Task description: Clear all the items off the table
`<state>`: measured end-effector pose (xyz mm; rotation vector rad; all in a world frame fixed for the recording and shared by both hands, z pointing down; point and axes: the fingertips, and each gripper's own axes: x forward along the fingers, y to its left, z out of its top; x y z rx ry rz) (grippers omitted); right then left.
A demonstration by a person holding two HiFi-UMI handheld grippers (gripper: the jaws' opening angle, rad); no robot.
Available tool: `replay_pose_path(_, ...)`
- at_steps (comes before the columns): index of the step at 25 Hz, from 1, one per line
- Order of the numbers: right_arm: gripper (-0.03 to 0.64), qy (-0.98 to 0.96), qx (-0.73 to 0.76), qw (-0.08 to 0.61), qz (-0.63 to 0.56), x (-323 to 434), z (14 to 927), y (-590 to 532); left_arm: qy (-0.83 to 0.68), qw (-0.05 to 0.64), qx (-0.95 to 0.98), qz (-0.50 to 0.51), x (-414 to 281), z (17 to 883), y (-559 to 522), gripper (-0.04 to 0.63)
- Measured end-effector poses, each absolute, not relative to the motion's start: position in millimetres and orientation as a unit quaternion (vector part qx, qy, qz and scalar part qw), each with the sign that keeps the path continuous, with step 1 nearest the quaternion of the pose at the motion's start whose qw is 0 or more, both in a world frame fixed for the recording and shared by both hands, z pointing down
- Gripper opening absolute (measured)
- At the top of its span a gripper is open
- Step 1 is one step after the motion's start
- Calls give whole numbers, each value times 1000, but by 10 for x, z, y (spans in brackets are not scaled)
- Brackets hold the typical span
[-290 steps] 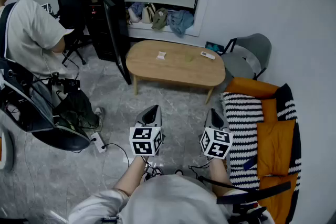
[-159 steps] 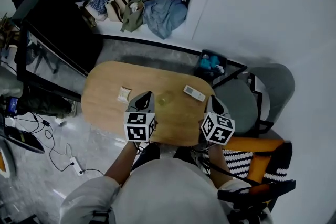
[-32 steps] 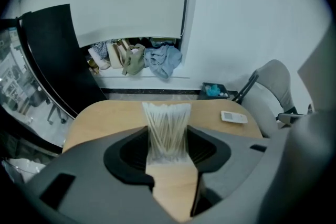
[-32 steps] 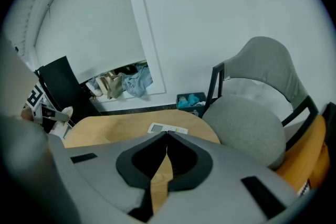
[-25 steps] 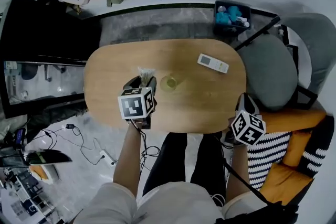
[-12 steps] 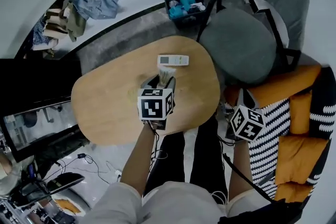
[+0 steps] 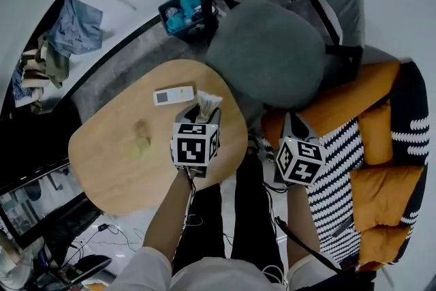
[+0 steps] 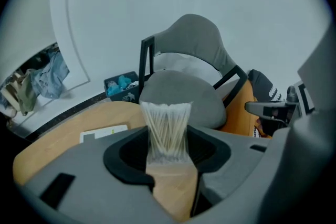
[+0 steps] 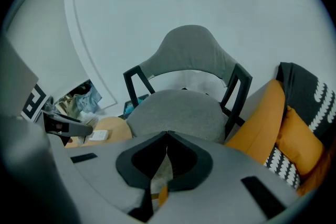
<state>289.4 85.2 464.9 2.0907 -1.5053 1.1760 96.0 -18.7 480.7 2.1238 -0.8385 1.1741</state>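
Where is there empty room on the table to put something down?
Bare wood lies between the small yellowish thing and the table's near-left edge. The other end is crowded: the remote, and the left gripper holding cotton swabs.

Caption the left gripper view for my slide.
Left gripper clamping a clear plastic packet of cotton swabs over the oval wooden table.

The remote [image 7: 174,95] lies on the table [image 7: 116,167], chair [image 7: 266,54] beyond.
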Motion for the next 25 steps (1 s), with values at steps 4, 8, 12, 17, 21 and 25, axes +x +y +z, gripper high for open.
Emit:
replay_pose_path(4,25,-525,725,149,419,3035,4831,760,-303,281,795,444,1254,5002,-289,206)
replay_pose_path(8,25,-531,719,147,425,3187,4972,581,-299,273,800,443,1566,5171,-517,207)
replay_pose_path(12,25,-536,714,149,425,3326,5117,360,-299,268,800,446,1807,5317,-762,207)
replay_pose_path(17,23,-541,710,152,425,3507,5292,109,-305,278,789,456,2001,5527,-1023,207)
replay_pose_path(21,25,-540,709,154,427,3610,5365,8,-311,280,784,459,2122,5646,-1230,207)
replay_pose_path(25,25,-536,709,155,431,3695,5429,18,-316,278,780,463,2250,5768,-1420,209)
